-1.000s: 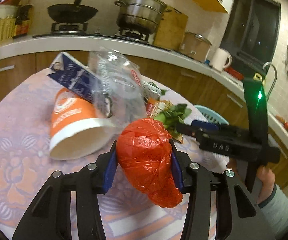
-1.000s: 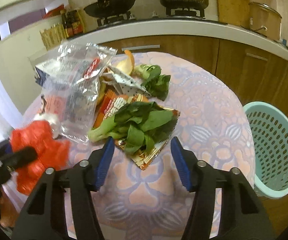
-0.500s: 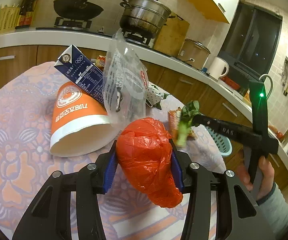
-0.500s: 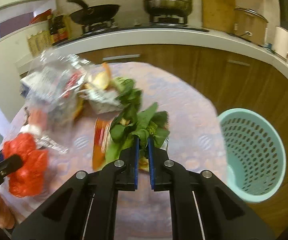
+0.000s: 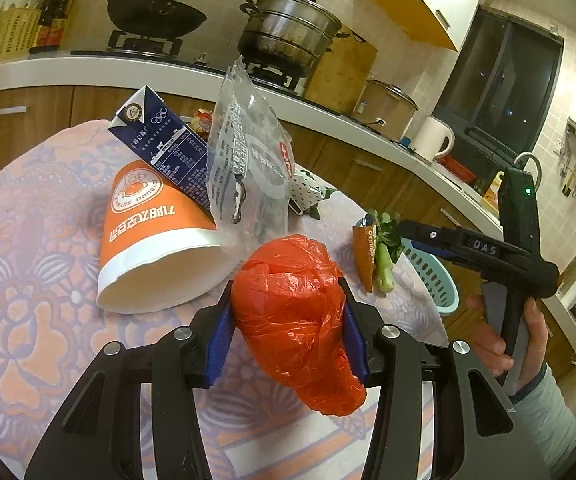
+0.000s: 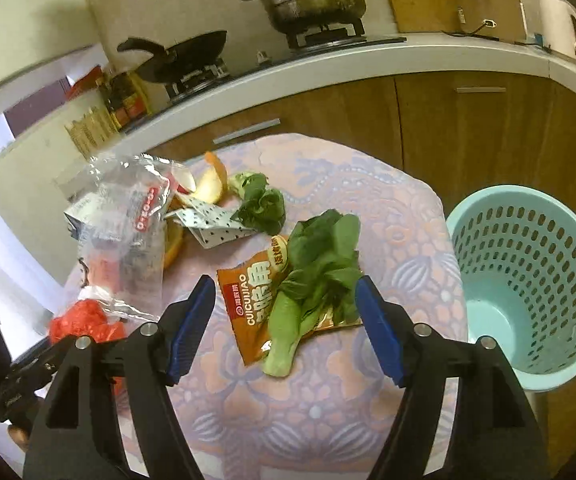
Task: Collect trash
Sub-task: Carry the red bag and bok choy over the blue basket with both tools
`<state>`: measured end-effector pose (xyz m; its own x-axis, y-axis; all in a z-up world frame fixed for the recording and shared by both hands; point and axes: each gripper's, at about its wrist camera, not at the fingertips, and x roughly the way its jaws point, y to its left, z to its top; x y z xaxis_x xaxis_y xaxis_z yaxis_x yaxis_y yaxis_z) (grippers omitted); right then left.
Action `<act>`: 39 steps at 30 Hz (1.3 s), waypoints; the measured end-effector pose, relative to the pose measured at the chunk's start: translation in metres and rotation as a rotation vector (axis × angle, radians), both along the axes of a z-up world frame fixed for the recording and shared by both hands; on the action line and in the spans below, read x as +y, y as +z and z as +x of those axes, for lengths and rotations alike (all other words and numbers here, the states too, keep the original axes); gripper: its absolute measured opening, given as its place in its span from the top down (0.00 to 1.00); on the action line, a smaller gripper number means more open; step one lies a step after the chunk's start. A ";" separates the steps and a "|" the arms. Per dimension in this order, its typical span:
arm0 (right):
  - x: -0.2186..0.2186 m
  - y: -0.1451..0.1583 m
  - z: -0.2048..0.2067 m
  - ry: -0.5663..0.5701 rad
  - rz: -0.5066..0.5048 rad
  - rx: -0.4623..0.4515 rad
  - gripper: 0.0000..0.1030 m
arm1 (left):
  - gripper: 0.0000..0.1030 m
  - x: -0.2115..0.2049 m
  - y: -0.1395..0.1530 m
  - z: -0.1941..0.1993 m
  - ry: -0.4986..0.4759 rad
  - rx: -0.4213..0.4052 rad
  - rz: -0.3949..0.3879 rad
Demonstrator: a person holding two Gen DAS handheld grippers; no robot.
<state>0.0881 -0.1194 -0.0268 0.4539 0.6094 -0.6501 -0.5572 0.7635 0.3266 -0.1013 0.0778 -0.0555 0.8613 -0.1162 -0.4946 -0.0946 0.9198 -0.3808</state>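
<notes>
Your left gripper point(image 5: 288, 336) clamps the red plastic bag point(image 5: 296, 332), keeping it ready for trash. Your right gripper point(image 6: 286, 320) has just been opening; the bok choy point(image 6: 312, 280) lies unpinched on the snack wrapper point(image 6: 252, 300), beside the basket point(image 6: 528, 280).

Black wok point(image 5: 156, 16) and steel steamer pot point(image 5: 290, 32) on the stove — white kettle point(image 5: 432, 138) nearby

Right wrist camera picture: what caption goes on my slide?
Open right gripper hovers over a green bok choy on an orange snack wrapper, beside a perforated teal plastic basket.
</notes>
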 end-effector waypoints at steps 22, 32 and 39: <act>0.011 0.001 -0.009 -0.064 -0.075 -0.028 0.76 | 0.55 -0.013 0.014 -0.008 -0.009 -0.034 0.046; -0.051 0.040 -0.001 -0.161 -0.016 -0.117 0.77 | 0.55 -0.065 0.072 0.018 -0.125 -0.118 0.149; -0.111 0.036 0.035 -0.295 -0.017 -0.108 0.77 | 0.56 -0.125 0.091 0.095 -0.251 -0.070 0.228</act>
